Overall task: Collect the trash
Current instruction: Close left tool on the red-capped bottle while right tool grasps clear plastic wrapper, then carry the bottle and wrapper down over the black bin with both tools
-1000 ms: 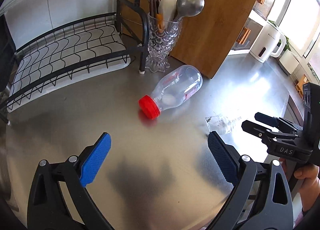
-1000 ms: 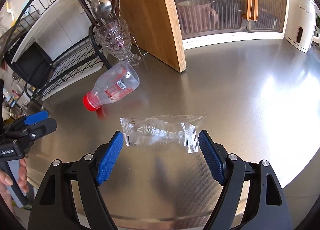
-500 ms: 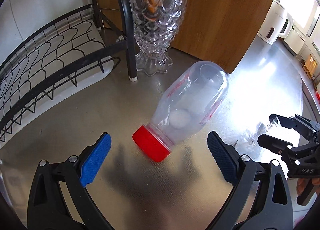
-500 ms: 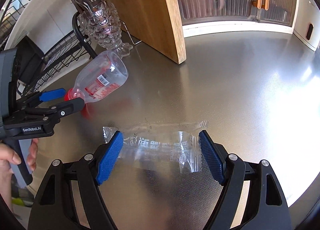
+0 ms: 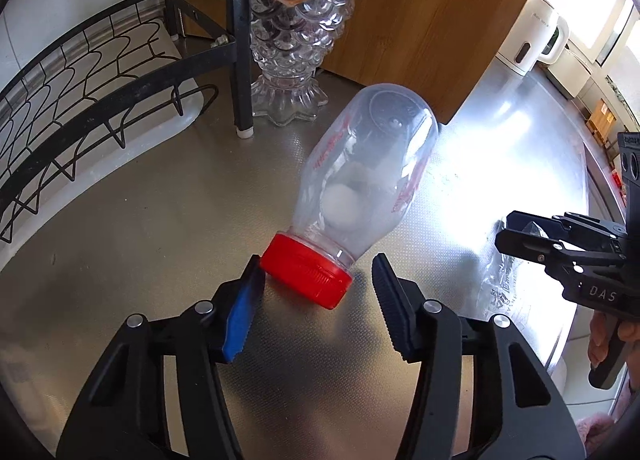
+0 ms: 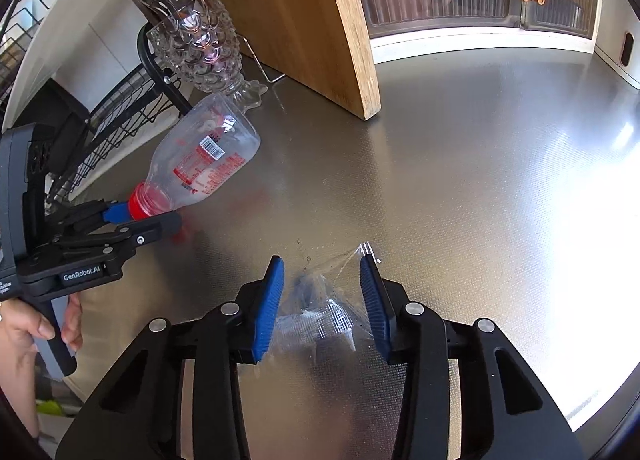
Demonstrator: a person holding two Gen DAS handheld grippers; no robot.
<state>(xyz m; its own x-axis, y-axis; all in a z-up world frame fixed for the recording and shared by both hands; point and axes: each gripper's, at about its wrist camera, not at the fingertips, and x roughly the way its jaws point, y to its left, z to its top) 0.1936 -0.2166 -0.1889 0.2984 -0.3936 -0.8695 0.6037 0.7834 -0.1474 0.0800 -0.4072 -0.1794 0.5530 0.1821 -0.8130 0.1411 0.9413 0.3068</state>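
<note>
Both grippers have dropped closer to the steel counter since a second ago, and their jaws are closing: the left gripper straddles the red cap of the bottle, its blue pad at the cap's edge and the other pad apart, while the right gripper crumples the wrapper between its ribbed blue pads. Only the right wrist view shows the bottle's barcode and red print, "GenRobot.AI" on the left gripper and a hand holding it. Clear smooth plastic lies on dimpled metal, near a scaled glass holder and a wooden board.
</note>
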